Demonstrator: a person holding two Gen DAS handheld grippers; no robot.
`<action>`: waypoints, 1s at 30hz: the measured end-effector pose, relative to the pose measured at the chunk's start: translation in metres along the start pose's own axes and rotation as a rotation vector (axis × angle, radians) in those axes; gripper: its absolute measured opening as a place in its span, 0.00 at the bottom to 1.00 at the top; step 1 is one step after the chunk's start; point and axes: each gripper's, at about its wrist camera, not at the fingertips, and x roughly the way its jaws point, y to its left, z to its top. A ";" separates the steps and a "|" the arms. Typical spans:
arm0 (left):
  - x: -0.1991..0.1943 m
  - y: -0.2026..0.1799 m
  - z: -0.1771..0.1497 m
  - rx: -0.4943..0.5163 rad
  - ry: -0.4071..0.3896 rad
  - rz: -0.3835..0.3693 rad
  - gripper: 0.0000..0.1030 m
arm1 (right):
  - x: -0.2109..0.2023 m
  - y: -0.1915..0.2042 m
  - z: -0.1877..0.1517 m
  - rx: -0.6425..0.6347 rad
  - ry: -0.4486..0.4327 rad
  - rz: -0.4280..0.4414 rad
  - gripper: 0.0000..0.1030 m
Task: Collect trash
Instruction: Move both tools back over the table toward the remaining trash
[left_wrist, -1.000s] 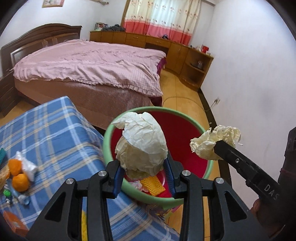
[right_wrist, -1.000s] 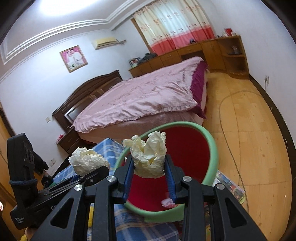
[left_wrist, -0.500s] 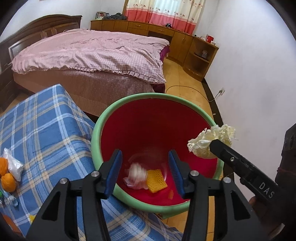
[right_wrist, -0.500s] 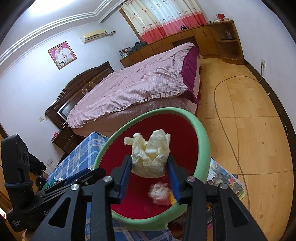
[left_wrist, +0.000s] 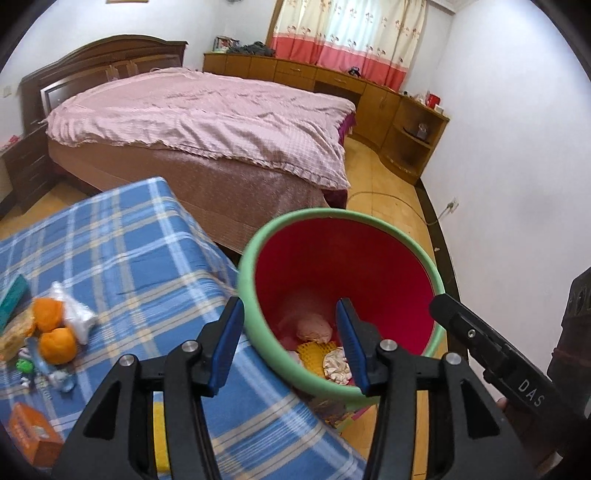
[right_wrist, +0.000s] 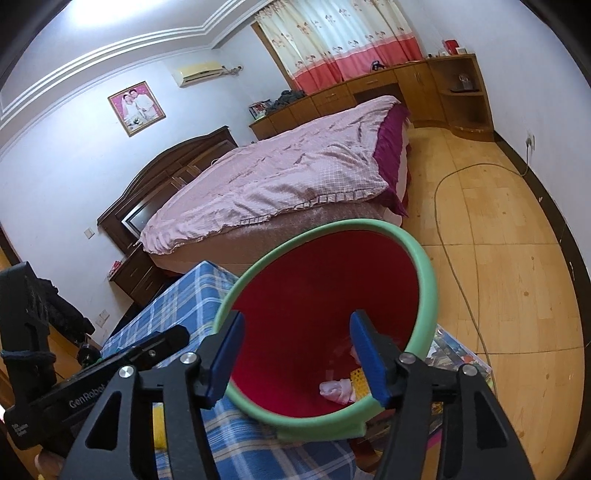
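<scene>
A red bin with a green rim (left_wrist: 255, 254) (right_wrist: 424, 266) stands beside the blue plaid table (left_wrist: 122, 240). Crumpled paper wads (left_wrist: 314, 326) and a yellow piece (left_wrist: 314, 352) lie at its bottom; a pale wad (right_wrist: 336, 389) also shows in the right wrist view. My left gripper (left_wrist: 290, 341) is open and empty over the bin's near rim. My right gripper (right_wrist: 297, 352) is open and empty over the bin mouth; it shows at the right in the left wrist view (left_wrist: 454, 314).
Oranges (left_wrist: 55, 332), a plastic wrapper (left_wrist: 74, 314), an orange box (left_wrist: 33, 437) and small items lie on the table's left. A pink-covered bed (left_wrist: 207, 118) stands behind. A cable (right_wrist: 454, 236) runs over the wooden floor. Printed paper (right_wrist: 454, 354) lies under the bin.
Both grippers opened and dropped their crumpled paper wads into the bin, the left first, then the right. Both are now empty.
</scene>
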 end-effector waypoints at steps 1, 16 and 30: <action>-0.005 0.004 -0.001 -0.005 -0.007 0.007 0.51 | -0.002 0.005 -0.001 -0.003 -0.001 0.005 0.62; -0.079 0.089 -0.020 -0.157 -0.066 0.133 0.51 | -0.006 0.073 -0.026 -0.065 0.051 0.094 0.64; -0.125 0.147 -0.064 -0.209 -0.058 0.258 0.51 | -0.013 0.134 -0.062 -0.148 0.118 0.168 0.66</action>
